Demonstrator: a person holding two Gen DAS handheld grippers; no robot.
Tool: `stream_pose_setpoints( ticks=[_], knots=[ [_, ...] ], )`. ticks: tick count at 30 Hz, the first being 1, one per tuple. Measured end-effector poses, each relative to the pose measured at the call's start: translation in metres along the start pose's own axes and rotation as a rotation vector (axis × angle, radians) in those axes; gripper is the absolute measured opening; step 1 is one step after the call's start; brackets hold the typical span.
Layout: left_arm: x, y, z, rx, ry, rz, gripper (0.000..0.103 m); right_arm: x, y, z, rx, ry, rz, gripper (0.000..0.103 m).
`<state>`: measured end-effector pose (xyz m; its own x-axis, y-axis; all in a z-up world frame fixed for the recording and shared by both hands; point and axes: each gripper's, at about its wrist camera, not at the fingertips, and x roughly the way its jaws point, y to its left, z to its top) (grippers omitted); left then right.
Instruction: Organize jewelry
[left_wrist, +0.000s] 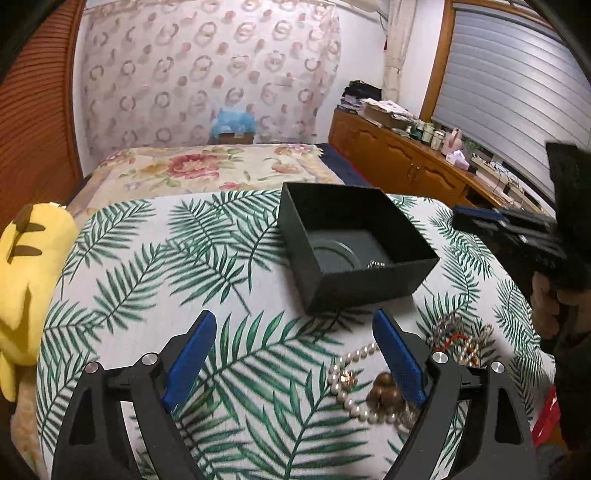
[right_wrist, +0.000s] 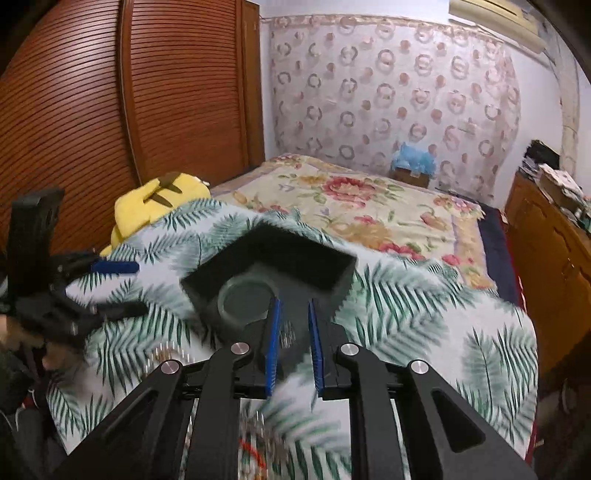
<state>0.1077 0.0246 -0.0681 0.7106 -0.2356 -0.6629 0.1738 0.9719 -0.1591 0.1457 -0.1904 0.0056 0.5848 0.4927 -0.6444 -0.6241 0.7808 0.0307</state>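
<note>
An open black box (left_wrist: 354, 247) stands on the leaf-print cloth (left_wrist: 155, 266); a small silver piece (left_wrist: 376, 263) lies inside near its front wall. A pearl strand (left_wrist: 349, 384), brown beads (left_wrist: 384, 397) and a tangle of bracelets (left_wrist: 461, 338) lie in front of the box, by my left gripper's right finger. My left gripper (left_wrist: 293, 330) is open and empty over the cloth. My right gripper (right_wrist: 293, 306) is open a narrow gap, just above the box (right_wrist: 273, 273); a blurred silver piece (right_wrist: 287, 334) shows between the fingers. The right gripper also shows in the left wrist view (left_wrist: 517, 236).
A yellow plush toy (left_wrist: 26, 288) lies at the cloth's left edge. A floral bedspread (left_wrist: 207, 166) lies behind. A wooden cabinet (left_wrist: 406, 162) with clutter runs along the right. A slatted wooden wardrobe (right_wrist: 110, 110) stands at the left.
</note>
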Motion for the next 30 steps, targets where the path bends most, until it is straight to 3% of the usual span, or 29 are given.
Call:
stream_pose_setpoints(
  ticks=[3, 6, 14, 23, 30],
  knots=[
    [-0.004, -0.002, -0.007, 0.002, 0.001, 0.003, 0.088, -0.01, -0.004, -0.023, 0.016, 0.03, -0.009, 0.018],
    [-0.009, -0.004, -0.013, 0.004, -0.006, 0.002, 0.092, -0.017, -0.007, -0.047, 0.027, 0.064, -0.015, 0.029],
    [-0.007, -0.009, -0.029, 0.038, 0.044, 0.021, 0.095, -0.032, -0.027, -0.097, 0.103, 0.126, -0.049, 0.03],
    [0.013, -0.012, -0.04, 0.093, 0.157, 0.038, 0.095, -0.033, -0.024, -0.117, 0.097, 0.188, -0.031, 0.03],
    [0.02, -0.014, -0.043, 0.113, 0.178, 0.051, 0.095, -0.024, -0.033, -0.116, 0.116, 0.213, -0.11, 0.03]
  ],
)
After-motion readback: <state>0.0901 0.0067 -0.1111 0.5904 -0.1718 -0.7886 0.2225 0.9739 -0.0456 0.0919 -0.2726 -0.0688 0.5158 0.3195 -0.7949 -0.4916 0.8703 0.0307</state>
